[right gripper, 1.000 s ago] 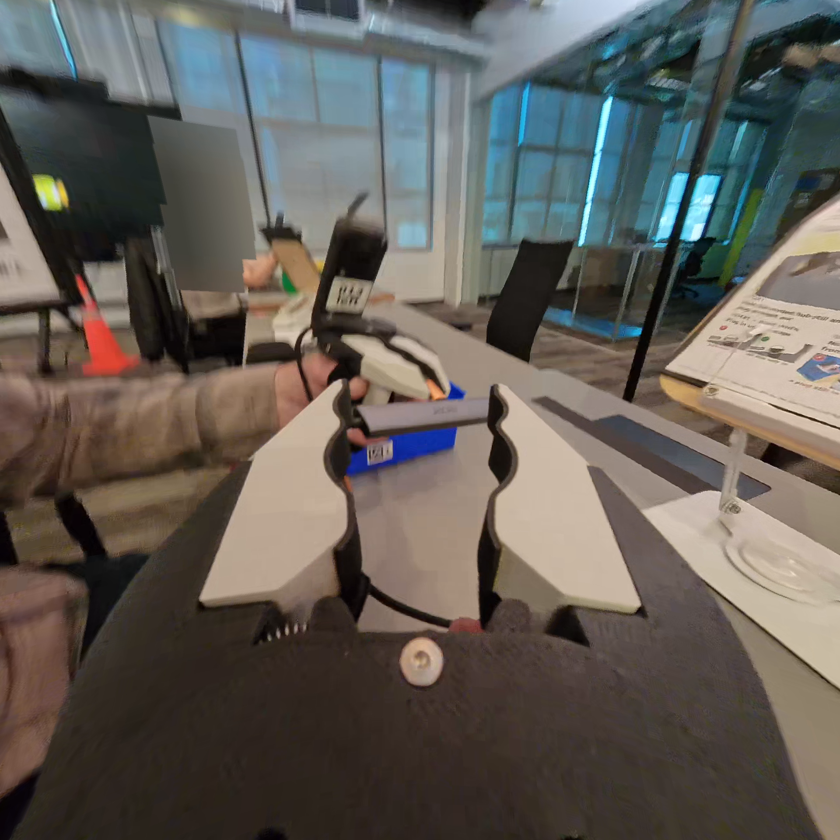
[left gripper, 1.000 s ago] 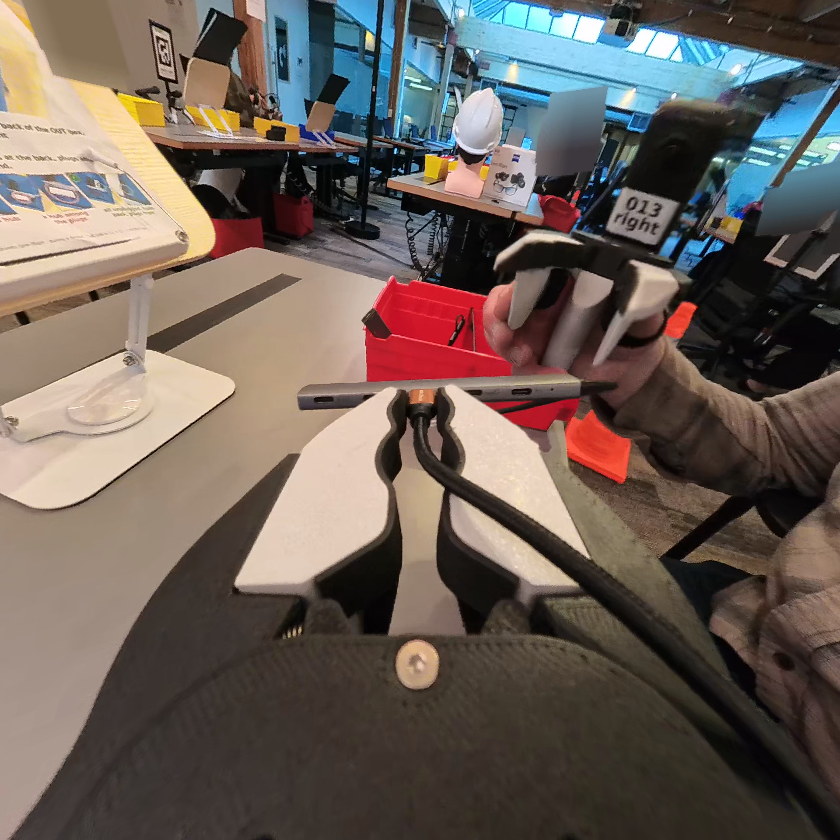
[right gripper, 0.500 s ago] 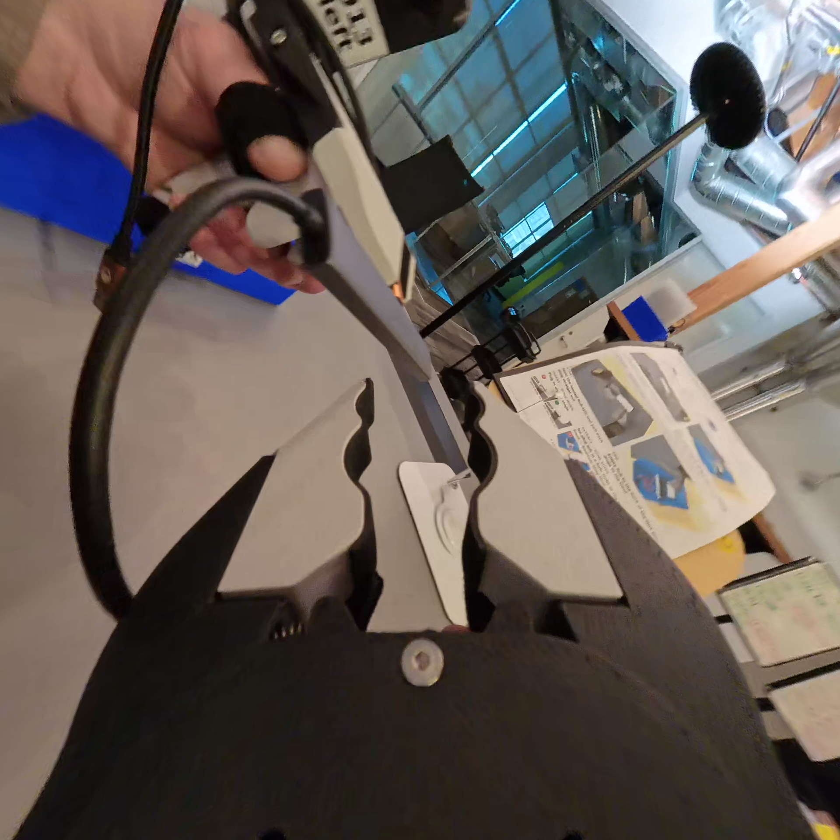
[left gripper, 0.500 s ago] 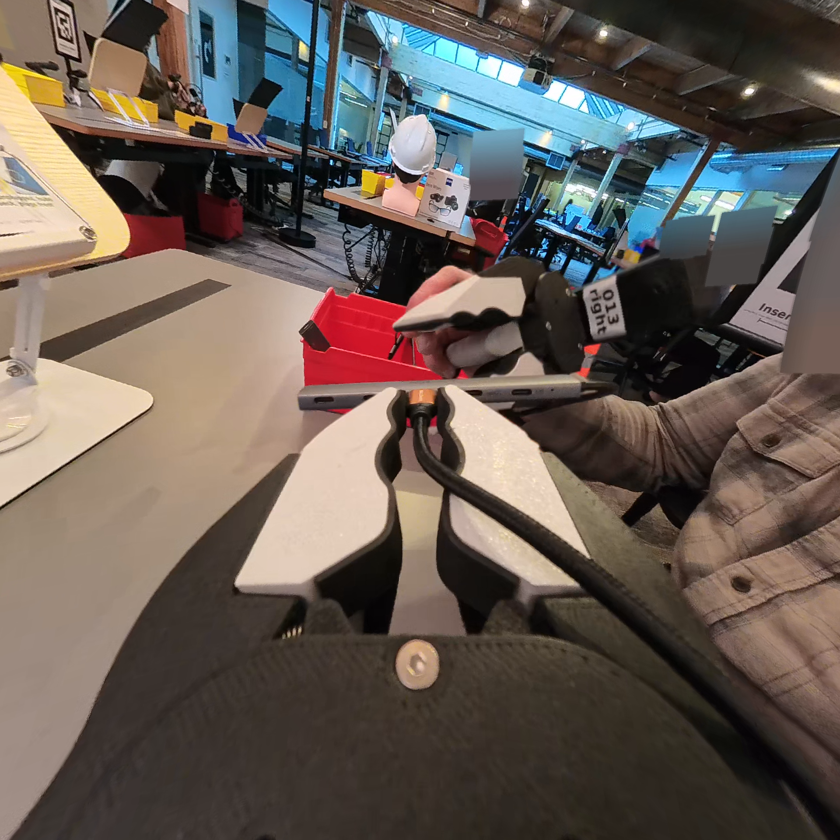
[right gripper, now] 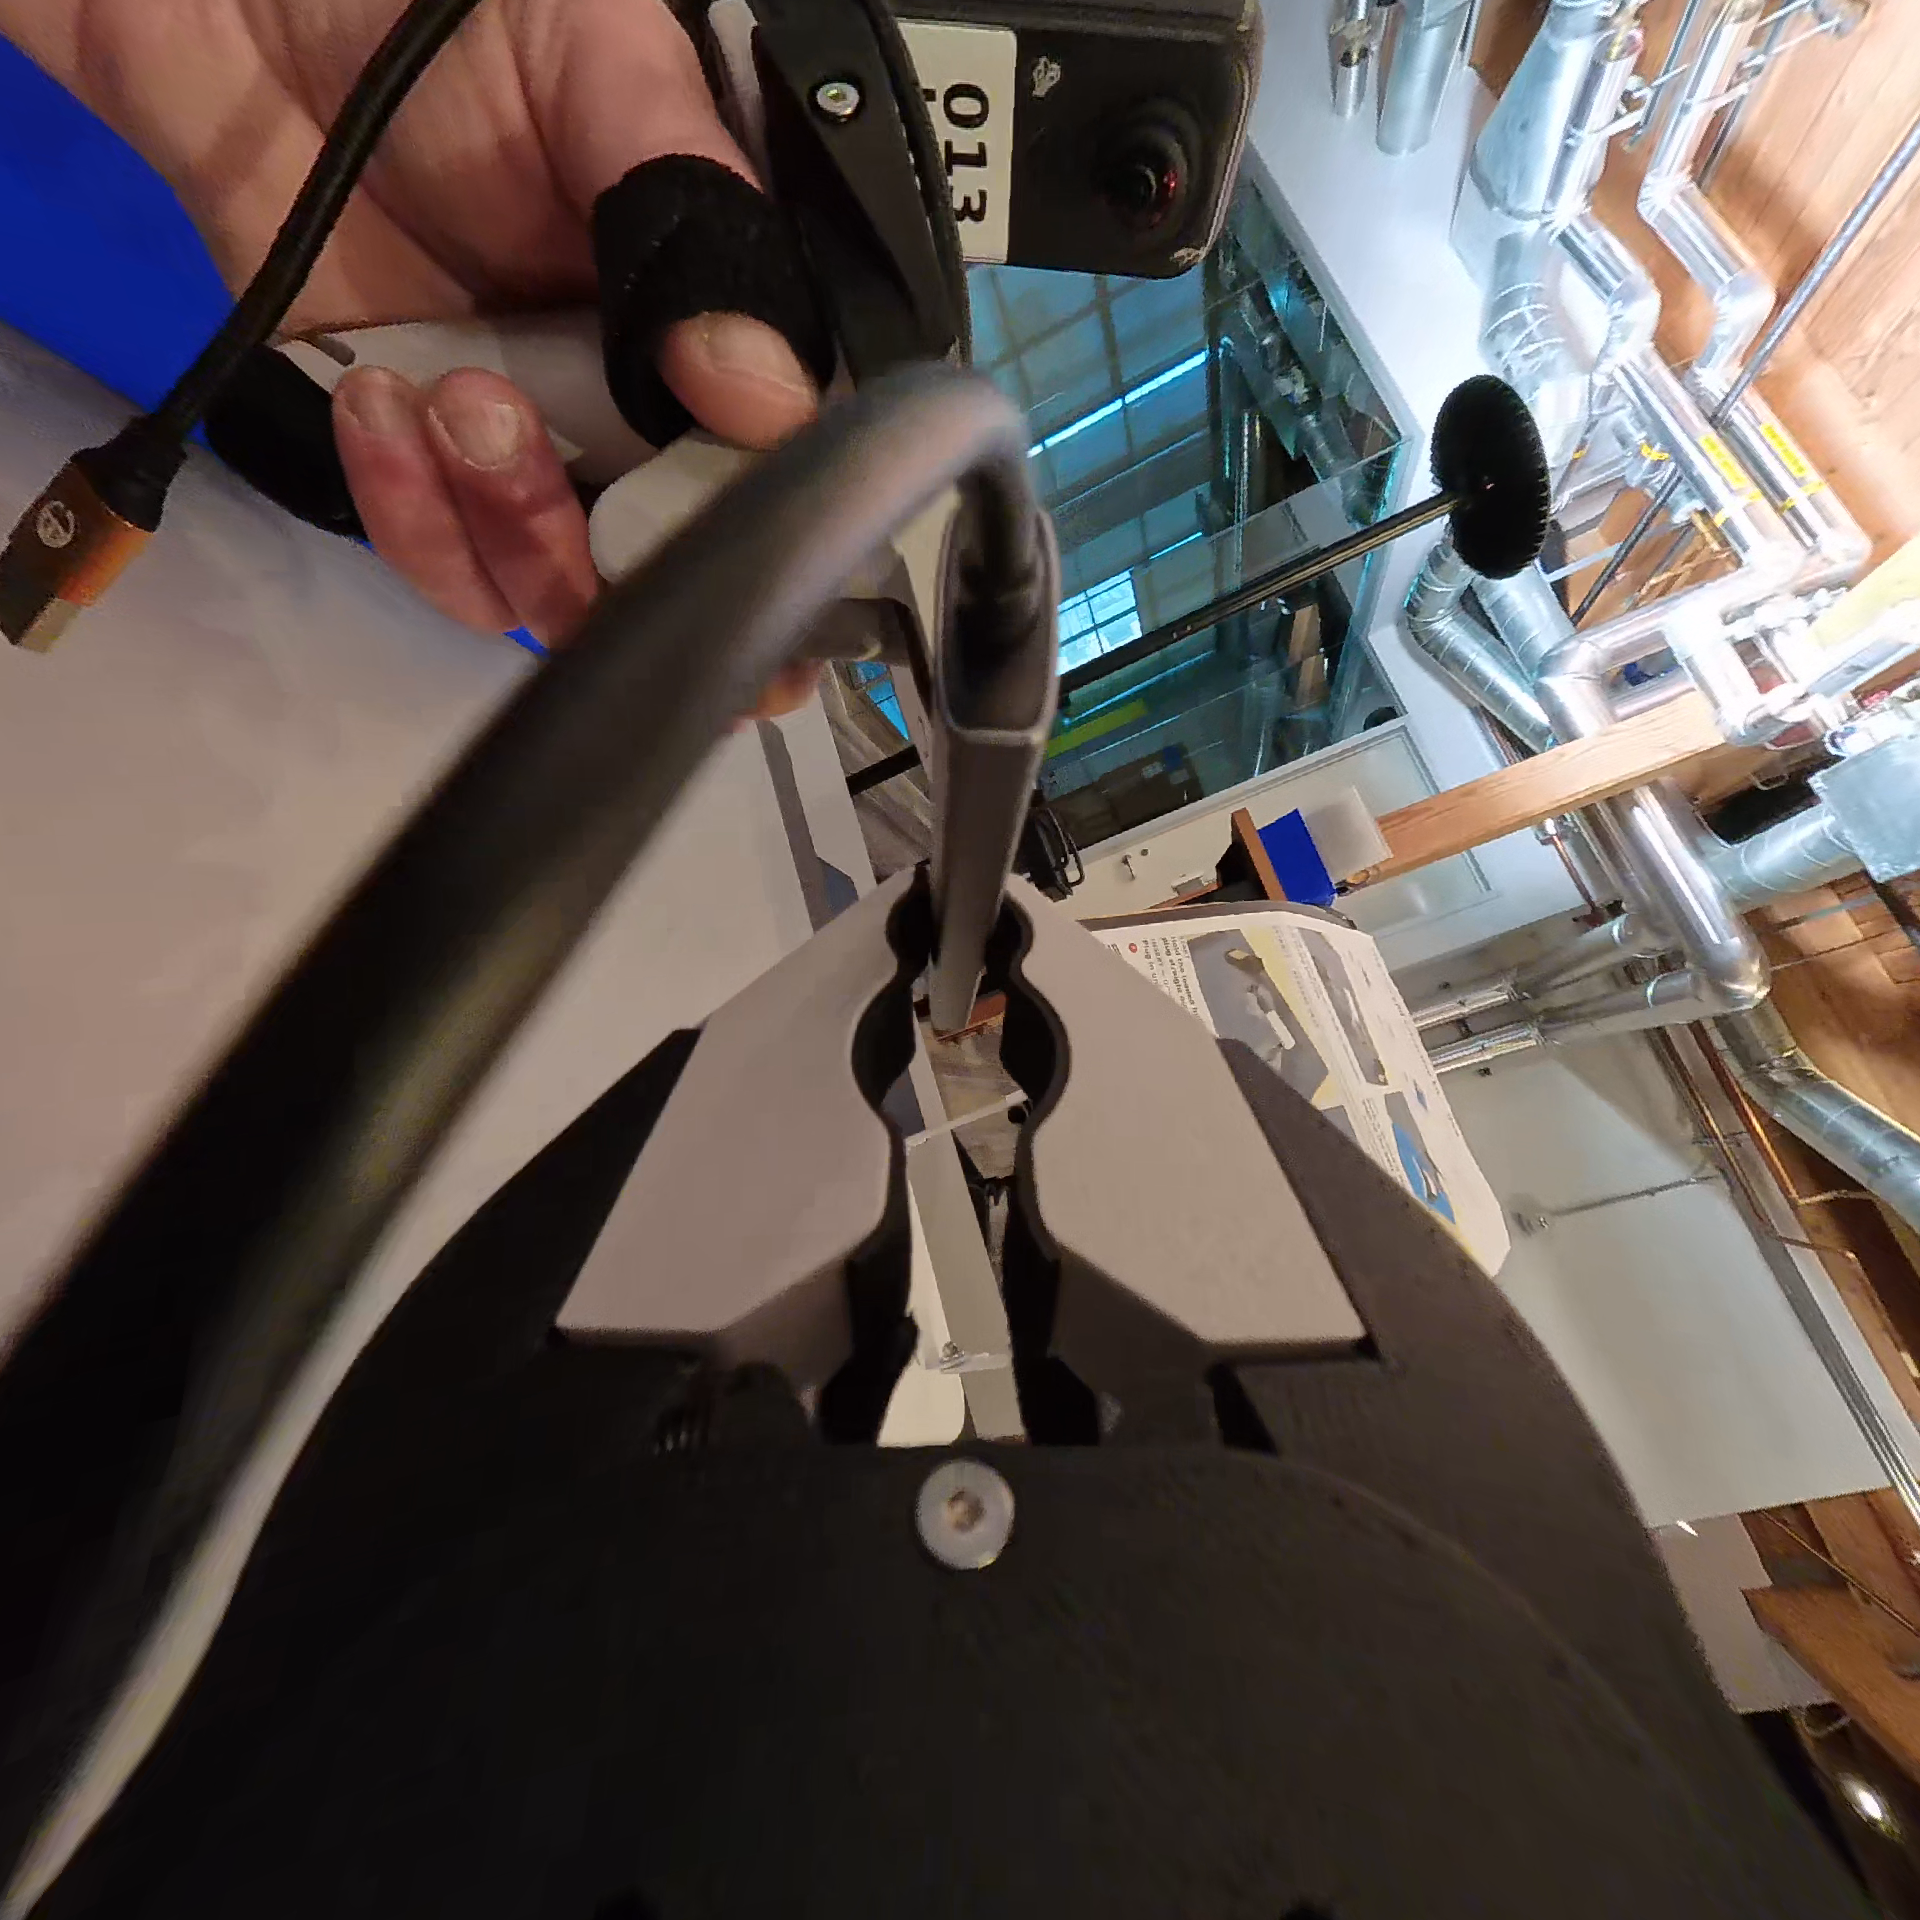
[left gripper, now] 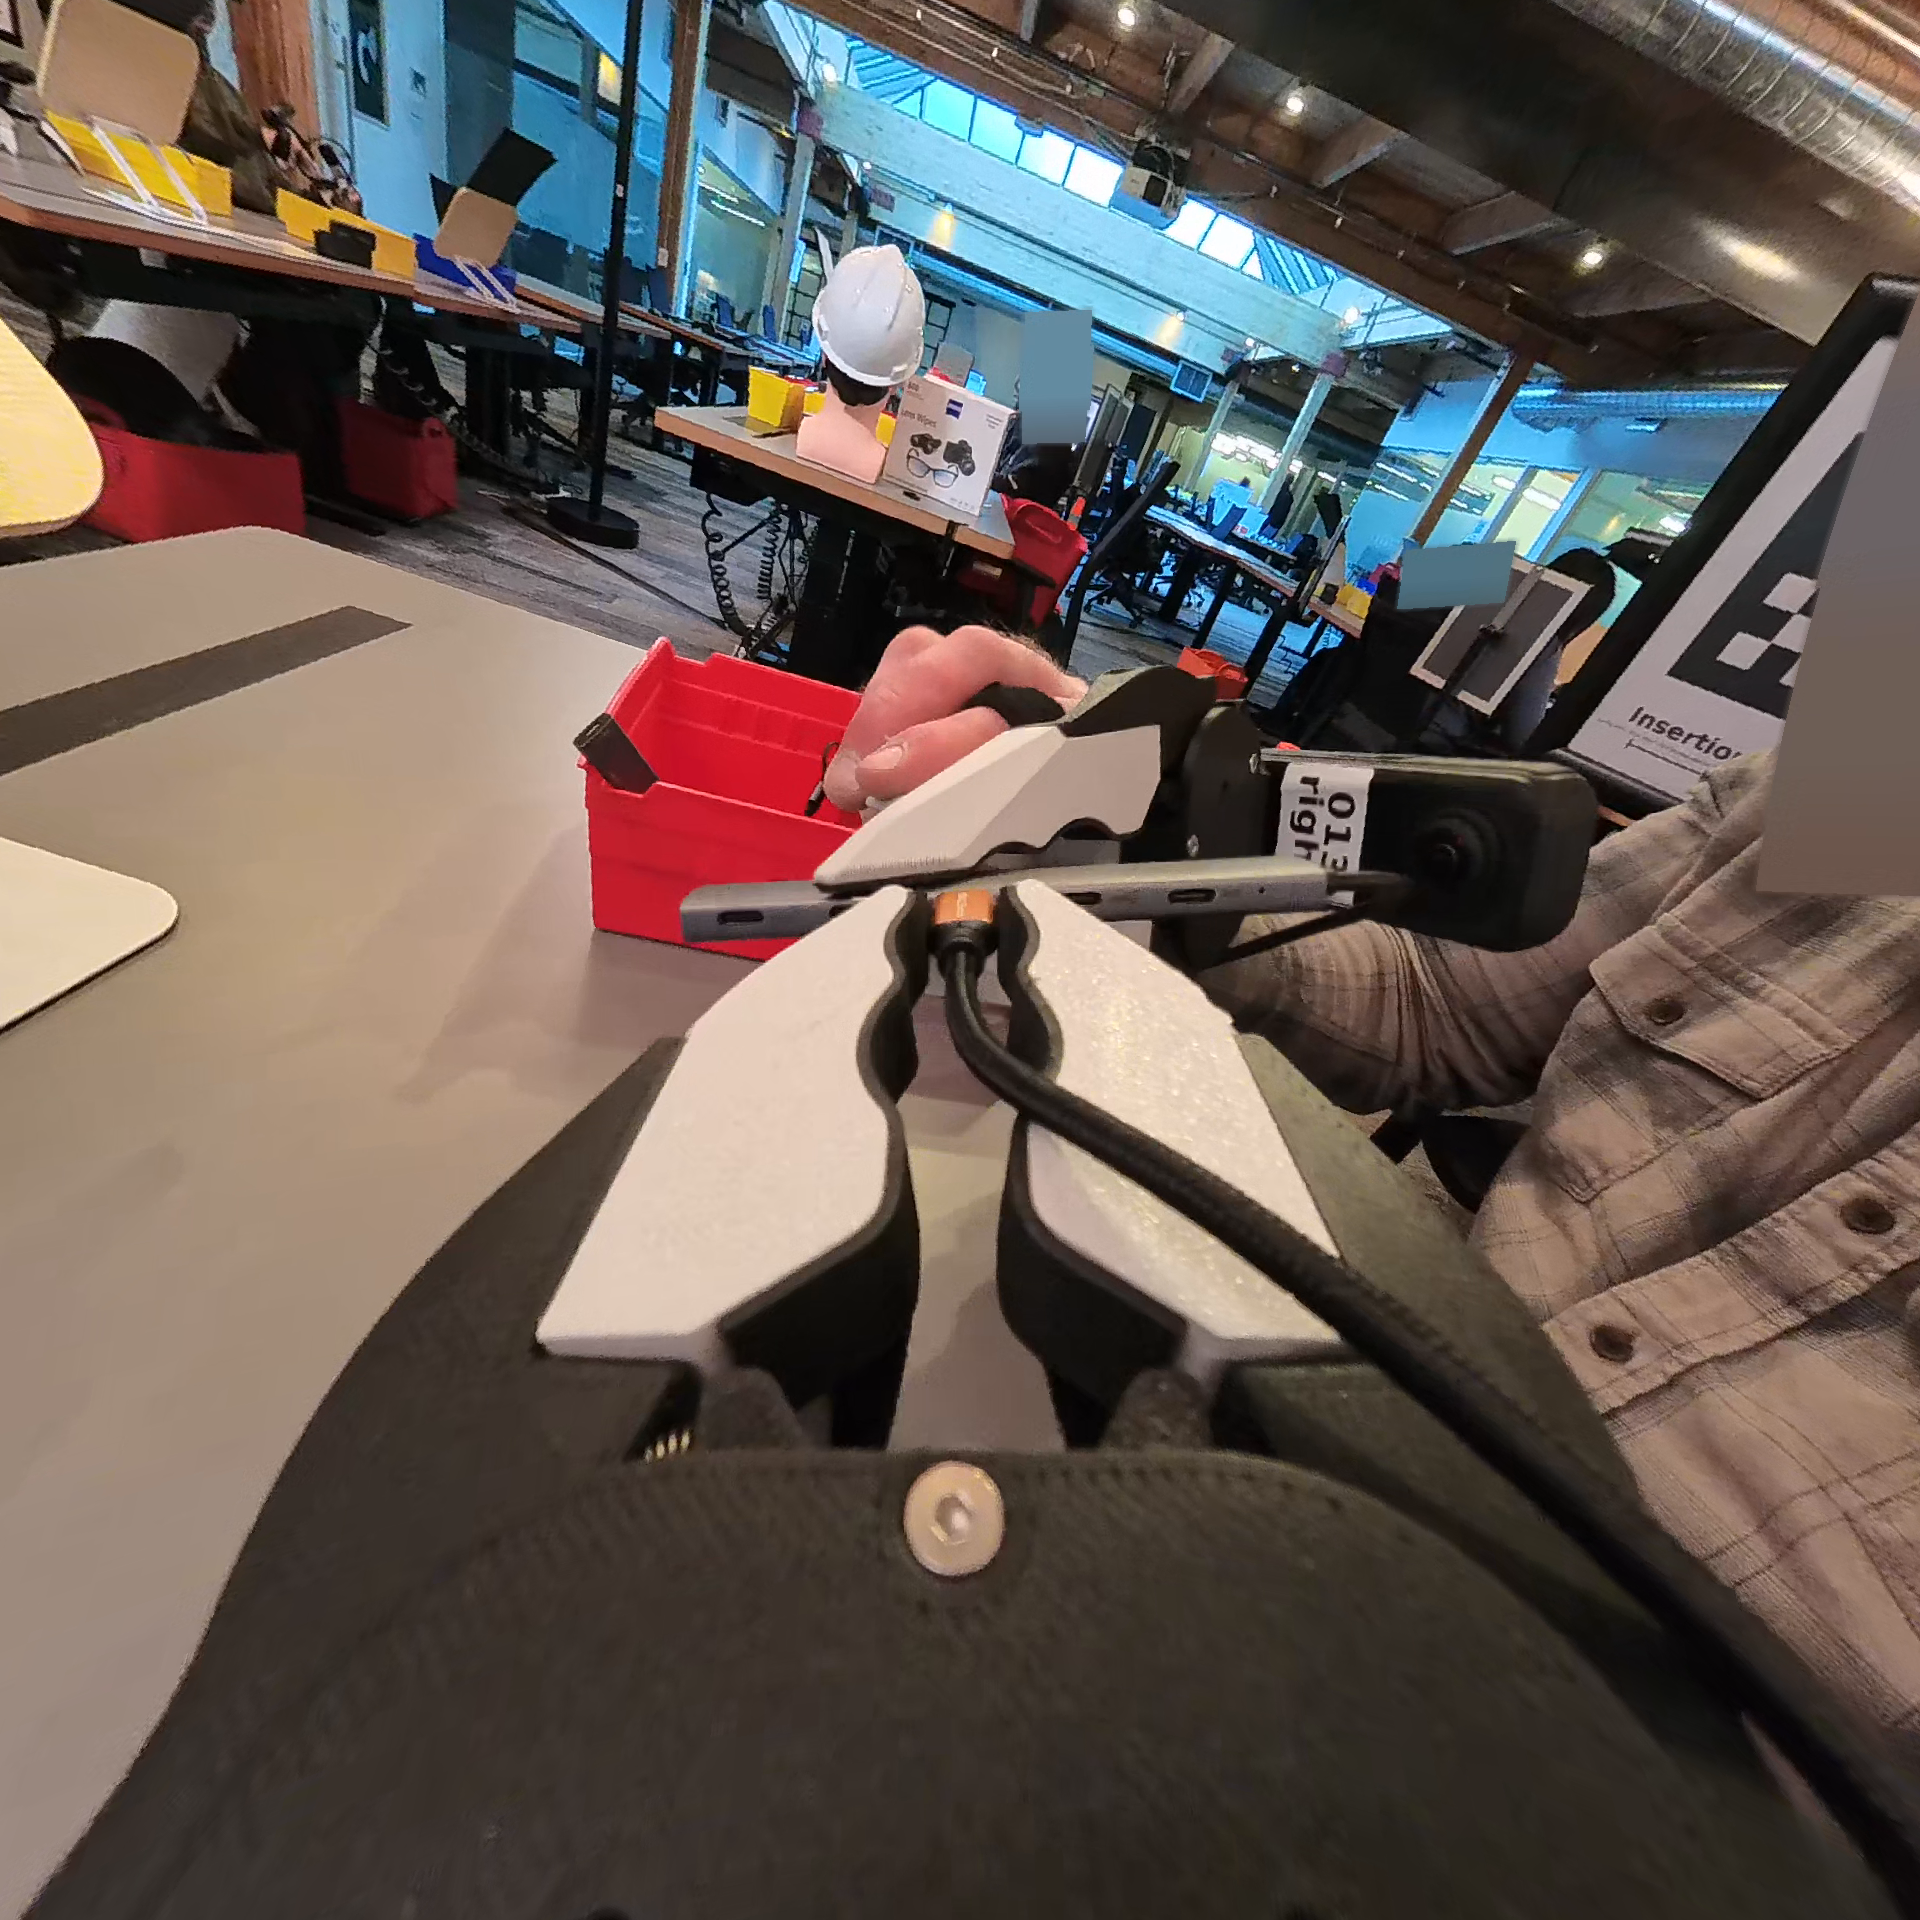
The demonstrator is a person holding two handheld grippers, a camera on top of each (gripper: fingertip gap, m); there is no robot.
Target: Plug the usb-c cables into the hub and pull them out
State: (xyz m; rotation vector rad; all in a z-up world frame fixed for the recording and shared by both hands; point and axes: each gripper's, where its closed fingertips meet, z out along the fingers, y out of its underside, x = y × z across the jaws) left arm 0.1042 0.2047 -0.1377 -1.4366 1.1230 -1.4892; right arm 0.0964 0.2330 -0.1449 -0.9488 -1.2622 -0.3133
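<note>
1. At 12 o'clock of the left wrist view, pinched tight in the tips of the left claw [left gripper: 961, 920]: the orange plug [left gripper: 963, 910] of a black cable [left gripper: 1195, 1174], trailing off toward 4 o'clock.
2. Straight ahead of that plug and touching it: a slim grey hub [left gripper: 1195, 896], lying crosswise from 9 to 3 o'clock, held in the air above the grey table [left gripper: 312, 935]. Seemingly seated in a port, though hidden at the joint by the claw tips.
3. Coming in from 3 o'clock, laid along the hub's top edge: the right claw [left gripper: 862, 873], gripped by a hand [left gripper: 935, 707].
4. In the right wrist view, closed on the narrow end of the hub [right gripper: 982, 831]: the right claw [right gripper: 961, 940], with the hub running away toward 12 o'clock.
5. Likely reason for the two grips: one claw to brace the hub, the other to push or draw the plug along the port's line without bending it.
6. Looping from the hub's far end down toward 8 o'clock: a thick dark lead [right gripper: 520, 831], blurred and close to the lens.
7. At 9 o'clock, dangling free: a second orange plug [right gripper: 73, 561], in no port.
8. Behind the hub at 11 o'clock in the left view: a red bin [left gripper: 717, 831] standing on the table.
9. Judged stage: one cable at the port, either just seated or about to be drawn out; impossible to say which.
</note>
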